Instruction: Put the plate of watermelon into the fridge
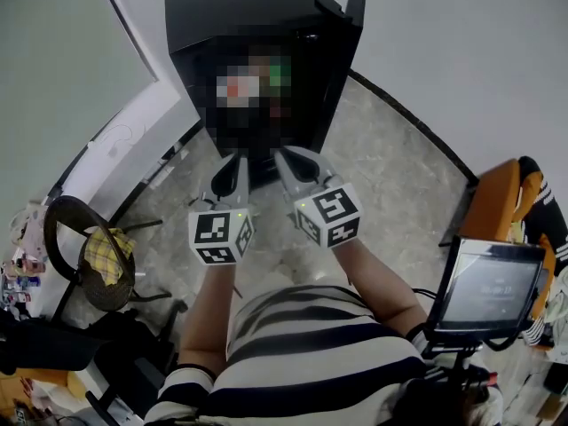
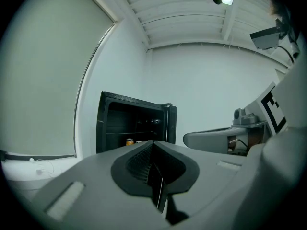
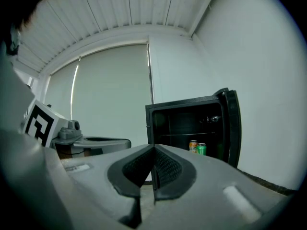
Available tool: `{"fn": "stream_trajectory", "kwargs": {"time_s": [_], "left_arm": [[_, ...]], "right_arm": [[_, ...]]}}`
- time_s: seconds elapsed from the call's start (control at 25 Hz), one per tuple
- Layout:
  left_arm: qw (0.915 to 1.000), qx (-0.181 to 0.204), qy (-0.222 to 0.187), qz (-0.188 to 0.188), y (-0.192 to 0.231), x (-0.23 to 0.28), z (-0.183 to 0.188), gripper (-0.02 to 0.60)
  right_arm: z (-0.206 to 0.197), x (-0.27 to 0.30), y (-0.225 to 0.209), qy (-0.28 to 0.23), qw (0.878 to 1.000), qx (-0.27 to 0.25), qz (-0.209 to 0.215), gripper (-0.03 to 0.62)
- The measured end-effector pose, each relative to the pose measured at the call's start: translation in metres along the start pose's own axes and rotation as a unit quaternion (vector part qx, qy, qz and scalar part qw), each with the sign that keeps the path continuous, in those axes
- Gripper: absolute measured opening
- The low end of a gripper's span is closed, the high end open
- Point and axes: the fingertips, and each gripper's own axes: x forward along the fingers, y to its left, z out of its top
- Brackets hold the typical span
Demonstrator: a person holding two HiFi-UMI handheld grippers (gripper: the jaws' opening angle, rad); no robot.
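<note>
A black mini fridge [image 1: 257, 51] stands on the floor ahead, its door [image 1: 355, 16] swung open to the right. No plate of watermelon shows in any view. Low inside the fridge stand an orange can [image 3: 193, 146] and a green can [image 3: 202, 149]. My left gripper [image 1: 232, 165] and right gripper [image 1: 286, 160] hang side by side just in front of the fridge, both pointing at it. Each has its jaws pressed together with nothing between them, as the left gripper view [image 2: 153, 145] and right gripper view [image 3: 153, 150] show. The fridge interior is patched over in the head view.
A round black chair with a yellow checked cloth [image 1: 105, 260] stands at the left. A screen on a stand [image 1: 488, 291] and an orange chair [image 1: 497, 202] are at the right. White walls meet behind the fridge. The floor is grey stone.
</note>
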Motion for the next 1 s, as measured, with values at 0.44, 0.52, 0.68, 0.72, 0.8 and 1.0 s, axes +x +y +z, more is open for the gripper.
{"fn": "stream_trajectory", "kwargs": {"time_s": [0.44, 0.52, 0.68, 0.72, 0.8, 1.0], "left_arm": [[0.9994, -0.008, 0.014, 0.029, -0.047, -0.02, -0.014, -0.002], [0.9992, -0.012, 0.017, 0.033, -0.058, -0.025, -0.017, -0.002], [0.9992, -0.012, 0.017, 0.034, -0.079, -0.033, -0.018, -0.002], [0.9992, -0.011, 0.018, 0.035, -0.084, -0.035, -0.019, -0.002], [0.999, -0.011, 0.018, 0.039, -0.09, -0.04, -0.021, -0.002], [0.9986, -0.015, 0.014, 0.048, -0.1, -0.054, -0.022, -0.002]], "right_arm": [[-0.012, -0.052, -0.001, 0.017, 0.999, 0.005, 0.028, -0.005], [-0.016, -0.065, -0.004, 0.022, 0.999, 0.007, 0.029, -0.005], [-0.023, -0.087, -0.006, 0.026, 0.999, 0.011, 0.031, -0.005], [-0.025, -0.092, -0.006, 0.027, 0.999, 0.01, 0.032, -0.006], [-0.027, -0.099, -0.004, 0.027, 0.999, 0.009, 0.034, -0.006], [-0.028, -0.113, 0.003, 0.022, 0.999, 0.003, 0.04, -0.006]]}}
